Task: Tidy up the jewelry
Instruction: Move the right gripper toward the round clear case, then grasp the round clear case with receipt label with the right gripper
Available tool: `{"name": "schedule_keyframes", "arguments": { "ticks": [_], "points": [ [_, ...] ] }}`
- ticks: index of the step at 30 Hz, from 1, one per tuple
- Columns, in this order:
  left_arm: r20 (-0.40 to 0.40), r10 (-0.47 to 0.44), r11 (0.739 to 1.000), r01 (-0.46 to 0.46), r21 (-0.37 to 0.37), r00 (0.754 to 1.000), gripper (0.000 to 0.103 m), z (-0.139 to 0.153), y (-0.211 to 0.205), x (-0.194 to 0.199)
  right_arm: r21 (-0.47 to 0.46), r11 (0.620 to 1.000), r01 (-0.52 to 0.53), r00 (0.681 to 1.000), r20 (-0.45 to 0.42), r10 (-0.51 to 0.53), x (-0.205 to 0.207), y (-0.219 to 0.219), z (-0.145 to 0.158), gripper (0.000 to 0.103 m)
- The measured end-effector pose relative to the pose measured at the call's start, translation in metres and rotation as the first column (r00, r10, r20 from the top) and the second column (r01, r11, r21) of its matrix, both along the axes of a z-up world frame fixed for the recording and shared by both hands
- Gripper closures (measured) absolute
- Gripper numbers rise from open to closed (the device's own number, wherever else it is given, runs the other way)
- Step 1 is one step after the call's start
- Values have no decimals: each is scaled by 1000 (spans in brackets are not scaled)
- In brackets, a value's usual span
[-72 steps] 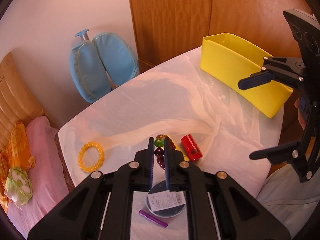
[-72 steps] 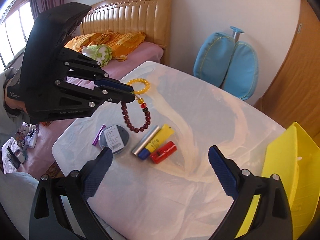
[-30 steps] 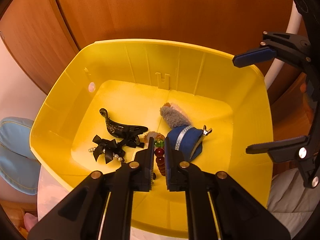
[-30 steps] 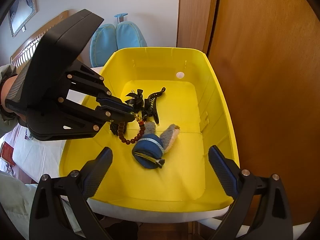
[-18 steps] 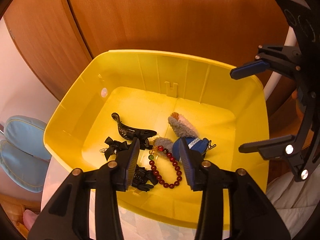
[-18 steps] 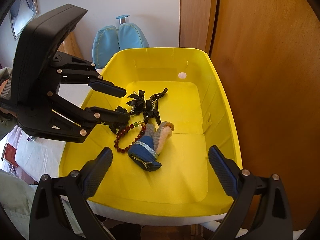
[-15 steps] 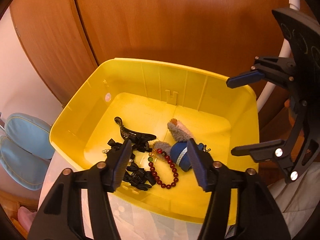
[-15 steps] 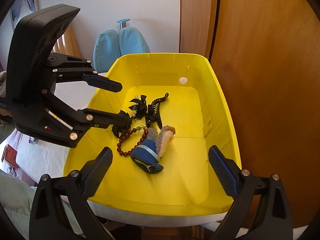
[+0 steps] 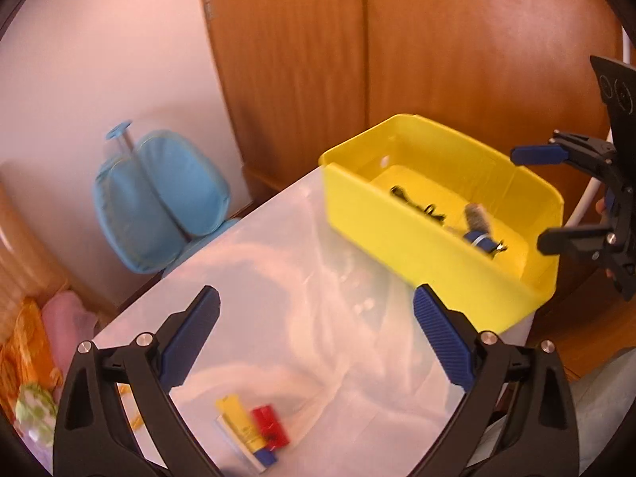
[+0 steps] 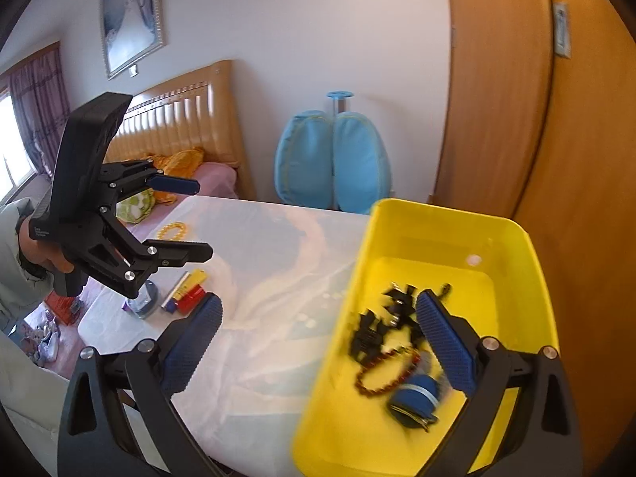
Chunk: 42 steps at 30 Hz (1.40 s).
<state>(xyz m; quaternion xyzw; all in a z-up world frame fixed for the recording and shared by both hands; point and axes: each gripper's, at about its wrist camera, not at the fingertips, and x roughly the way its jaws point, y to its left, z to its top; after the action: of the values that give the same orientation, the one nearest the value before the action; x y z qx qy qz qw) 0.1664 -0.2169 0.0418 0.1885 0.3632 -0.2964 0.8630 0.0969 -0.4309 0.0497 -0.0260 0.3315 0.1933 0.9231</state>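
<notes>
**Jewelry in the bin and on the table**

The dark red bead bracelet (image 10: 381,375) lies as a loose loop on the floor of the yellow bin (image 10: 528,246), near its front wall, touching black hair clips (image 10: 391,312) and a blue pouch (image 10: 415,397). A yellow bead bracelet (image 10: 171,231) rests flat near the table's (image 10: 278,342) far left edge.

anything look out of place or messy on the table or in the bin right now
Nothing is spilled or damaged. The one stray piece is the yellow bead bracelet, lying alone on the white table cover near the bed-side edge, while the dark red bead bracelet and black hair clips already lie in the yellow bin.
</notes>
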Motion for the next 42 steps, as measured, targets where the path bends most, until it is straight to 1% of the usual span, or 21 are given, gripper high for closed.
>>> {"name": "schedule_keyframes", "arguments": {
  "ticks": [3,6,8,11,13,16,18,20,22,24,26,28,31,33,35,37,39,42],
  "points": [
    [-22,118,991,-116,72,993,8,-17,65,-3,6,994,-106,994,-37,106,18,55,-9,4],
    [-60,217,973,-211,92,974,8,-35,121,-7,-9,981,-195,974,-115,193,33,115,-34,4],
    [-72,262,961,-253,113,963,8,-48,150,-11,-21,972,-233,959,-169,226,39,149,-53,4],
    [-116,286,955,-273,118,951,8,-67,183,-14,-15,963,-271,937,-235,260,44,192,-78,4],
    [-141,281,957,-268,107,949,8,-76,197,-16,-11,958,-286,927,-258,274,44,213,-87,4],
    [-166,267,962,-254,99,949,8,-86,209,-28,-15,946,-323,910,-280,306,42,236,-92,4],
    [-171,286,957,-270,109,943,8,-93,214,-36,-16,923,-385,886,-285,365,37,247,-96,4],
    [-185,322,945,-303,124,928,8,-98,215,-45,-35,897,-440,862,-297,411,36,258,-101,4],
    [-206,329,944,-312,111,922,8,-99,216,-52,-29,886,-463,850,-299,434,36,266,-104,4],
    [-218,335,941,-316,119,917,8,-101,217,-58,-3,882,-471,841,-304,448,35,270,-106,4],
    [-221,332,943,-316,106,917,8,-100,222,-62,10,879,-478,833,-312,456,36,278,-111,4],
    [-236,320,947,-307,91,918,8,-101,231,-63,-23,877,-480,834,-320,449,35,289,-116,4],
    [-240,278,960,-265,86,930,8,-103,243,-62,-59,882,-468,846,-318,428,33,304,-121,4],
    [-237,241,970,-231,70,941,8,-103,250,-61,-92,890,-446,863,-310,400,34,314,-128,4],
    [-248,216,976,-207,61,944,8,-103,257,-59,-140,900,-413,882,-307,357,37,326,-136,4],
    [-239,187,982,-179,56,953,8,-103,262,-58,-171,902,-397,888,-320,330,39,335,-145,4],
    [-244,169,986,-164,41,955,8,-107,267,-56,-187,893,-409,883,-329,336,38,343,-152,4],
    [-265,184,983,-180,41,947,8,-116,273,-54,-277,867,-413,891,-320,322,37,352,-160,4]
  ]
}}
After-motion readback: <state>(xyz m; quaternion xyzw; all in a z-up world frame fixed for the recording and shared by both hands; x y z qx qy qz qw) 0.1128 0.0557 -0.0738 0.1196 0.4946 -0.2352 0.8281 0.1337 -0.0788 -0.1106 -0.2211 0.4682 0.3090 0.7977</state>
